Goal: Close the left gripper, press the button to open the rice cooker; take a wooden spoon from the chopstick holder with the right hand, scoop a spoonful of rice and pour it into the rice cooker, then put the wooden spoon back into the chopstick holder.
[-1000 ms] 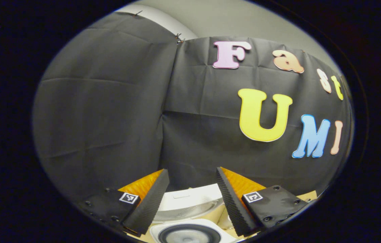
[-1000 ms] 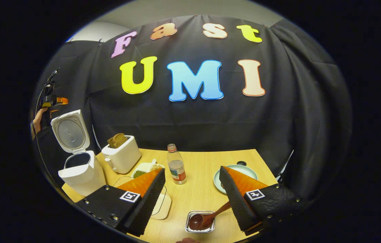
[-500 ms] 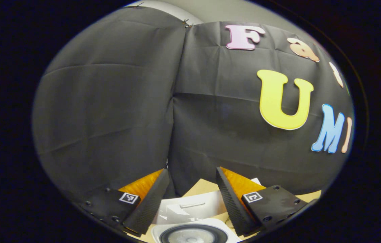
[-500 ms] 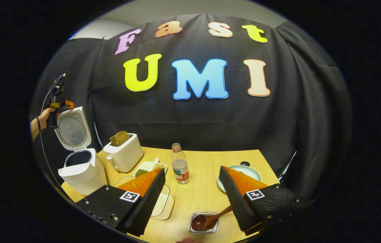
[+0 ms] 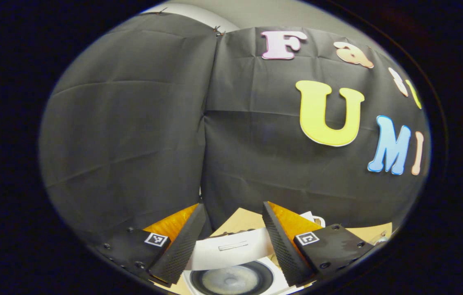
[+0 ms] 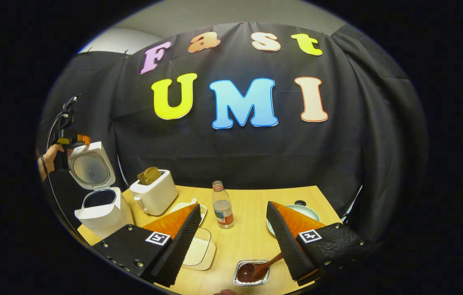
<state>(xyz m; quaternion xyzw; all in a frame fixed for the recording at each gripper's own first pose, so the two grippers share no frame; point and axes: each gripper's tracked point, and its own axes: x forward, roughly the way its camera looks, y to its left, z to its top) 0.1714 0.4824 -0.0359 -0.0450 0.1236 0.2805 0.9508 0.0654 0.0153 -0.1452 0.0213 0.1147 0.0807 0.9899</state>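
At the left edge of the right gripper view, the rice cooker (image 6: 102, 211) is being shown with its lid (image 6: 91, 166) raised, and the left gripper (image 6: 71, 139) is being held in a hand (image 6: 53, 155) beside that lid; in the left gripper view its jaws are being held wide apart on nothing. The right gripper (image 6: 233, 237) is likewise being held wide open and empty. At bottom centre, the wooden spoon (image 6: 258, 269) is being rested in a small metal tray (image 6: 252, 277) on the table (image 6: 247, 205).
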